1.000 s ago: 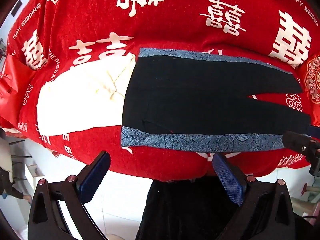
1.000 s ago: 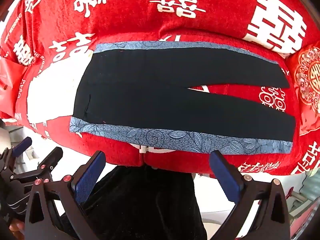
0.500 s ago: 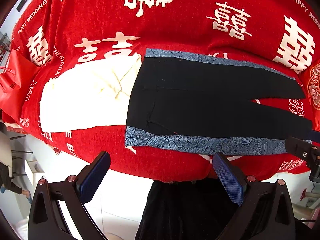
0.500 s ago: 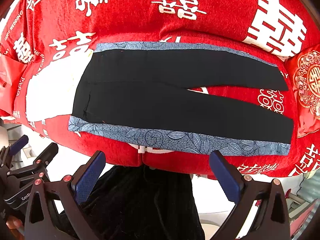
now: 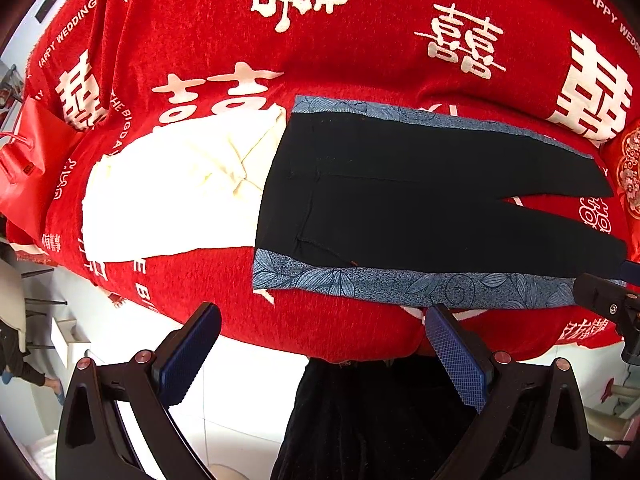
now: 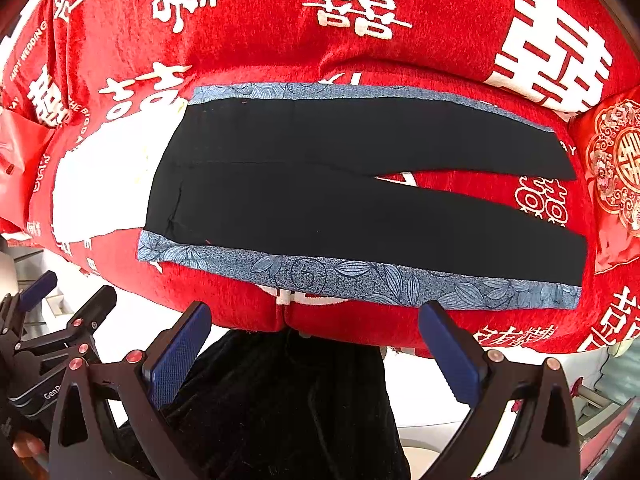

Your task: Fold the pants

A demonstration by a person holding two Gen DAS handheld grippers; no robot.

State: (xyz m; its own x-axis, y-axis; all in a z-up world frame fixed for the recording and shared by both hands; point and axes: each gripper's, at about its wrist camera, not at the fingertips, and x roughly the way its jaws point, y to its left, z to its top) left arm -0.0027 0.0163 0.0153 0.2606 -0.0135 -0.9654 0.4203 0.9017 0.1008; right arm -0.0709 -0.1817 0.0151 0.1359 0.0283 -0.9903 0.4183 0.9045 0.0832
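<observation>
Pants (image 5: 420,204) lie flat along the desk's (image 5: 340,60) near edge, waist toward the left beside a folded white cloth (image 5: 168,192), unfolded. Your left claw (image 5: 320,356) and right claw (image 6: 312,356) hover spread, empty. Risks: pinching the red cover with the hem; dragging the white cloth.

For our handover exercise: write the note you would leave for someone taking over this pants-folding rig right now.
Left gripper: open, empty, off the near edge of the red cloth.
Right gripper: open, empty, also at the near edge.
Pants: black with blue patterned side strips, flat on the cloth, waist to the left, legs slightly parted to the right. White cloth lies beside the waist; whether it tucks underneath is unclear.
Done: pants spread out.
Left: all folding; no fold made yet.
</observation>
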